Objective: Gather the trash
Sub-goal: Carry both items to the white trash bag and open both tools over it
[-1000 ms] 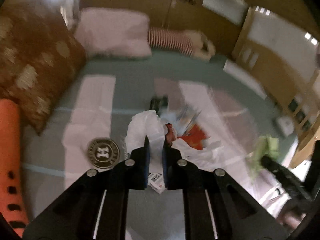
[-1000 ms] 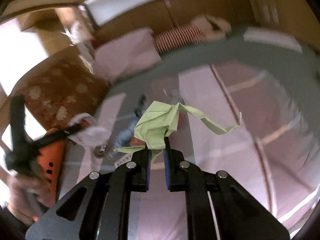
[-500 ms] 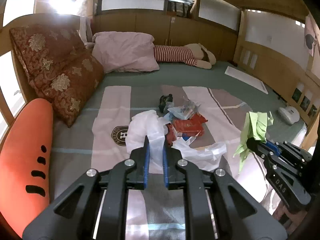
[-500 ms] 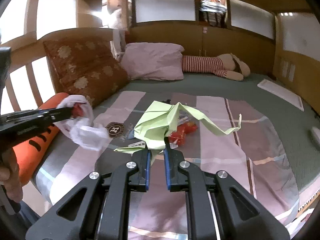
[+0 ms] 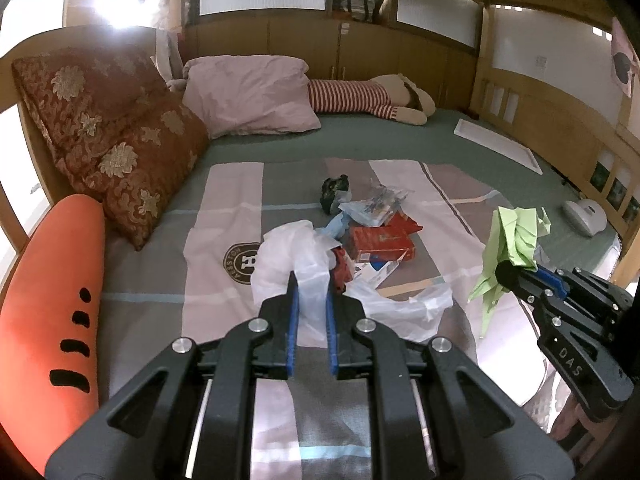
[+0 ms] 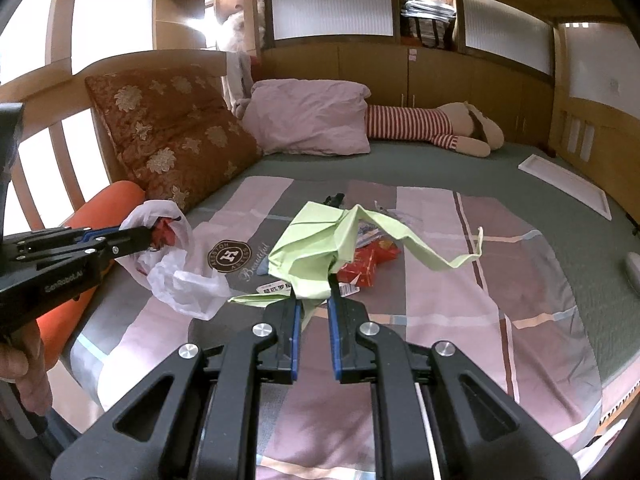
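Left hand-held gripper (image 5: 310, 280) pinches white plastic bag (image 5: 288, 256); right hand-held gripper (image 6: 314, 304) pinches green paper (image 6: 316, 252) above bed (image 6: 520, 280).

Fingers (image 5: 293, 300) pinch plastic bag (image 5: 292, 256)

A round dark badge (image 6: 231, 257) printed on the striped bedspread (image 6: 440, 280) shows a large letter "H" at its centre, with small ring lettering that cannot be read reliably; beside it, cursive script reads "Beautiful" (image 6: 253, 262). The side of the right hand-held gripper (image 5: 505, 276) carries the white letters "DAS" (image 5: 571, 361). The side of the left hand-held gripper (image 6: 149, 241) carries white lettering that looks like "SenRobot.AI" (image 6: 64, 282), slightly blurred. A white label (image 6: 276, 289) among the trash shows a barcode and small characters too tiny to read.
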A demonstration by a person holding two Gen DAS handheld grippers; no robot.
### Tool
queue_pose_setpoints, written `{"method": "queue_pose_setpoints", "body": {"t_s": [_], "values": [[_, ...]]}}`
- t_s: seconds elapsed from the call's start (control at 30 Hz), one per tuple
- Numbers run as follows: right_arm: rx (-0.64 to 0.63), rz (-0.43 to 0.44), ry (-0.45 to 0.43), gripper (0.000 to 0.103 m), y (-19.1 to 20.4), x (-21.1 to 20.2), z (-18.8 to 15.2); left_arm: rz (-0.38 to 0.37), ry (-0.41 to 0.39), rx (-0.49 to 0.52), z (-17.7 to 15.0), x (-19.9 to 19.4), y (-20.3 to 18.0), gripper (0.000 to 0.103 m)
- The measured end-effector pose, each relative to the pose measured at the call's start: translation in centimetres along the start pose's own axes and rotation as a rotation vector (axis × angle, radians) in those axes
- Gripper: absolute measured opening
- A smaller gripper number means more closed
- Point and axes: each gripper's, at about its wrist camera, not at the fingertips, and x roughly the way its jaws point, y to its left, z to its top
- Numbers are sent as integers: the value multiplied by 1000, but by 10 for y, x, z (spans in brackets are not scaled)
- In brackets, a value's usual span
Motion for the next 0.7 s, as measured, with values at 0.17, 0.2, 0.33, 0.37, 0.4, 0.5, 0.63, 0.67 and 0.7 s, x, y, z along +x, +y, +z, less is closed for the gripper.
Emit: {"method": "queue_pose_setpoints", "body": {"t_s": [0.17,0.2,0.33,0.37,0.4,0.5,0.63,0.67,0.7], "values": [[4,-1,-1,12,0,1,1,-1,3,3,1,1,0,13],[2,1,1,12,0,0,0,1,3,6,1,1,0,13],[1,0,1,12,1,0,0,2,3,2,1,1,1,13],[3,2,1,12,0,0,0,2,4,2,0,2,2,13],[4,1,1,12,0,0,0,2,4,2,0,2,2,13],[9,0,-4,12,0,0,1,0,5,3,0,2,2,13],[39,-9,-28,12,-15,-11,4,-38,9,5,1,2,-7,13],[50,-16,-37,12,-20,-17,4,-51,9,7,2,2,-11,13],[83,-21,-51,12,-32,-28,5,-69,9,9,2,1,-17,13]]}}
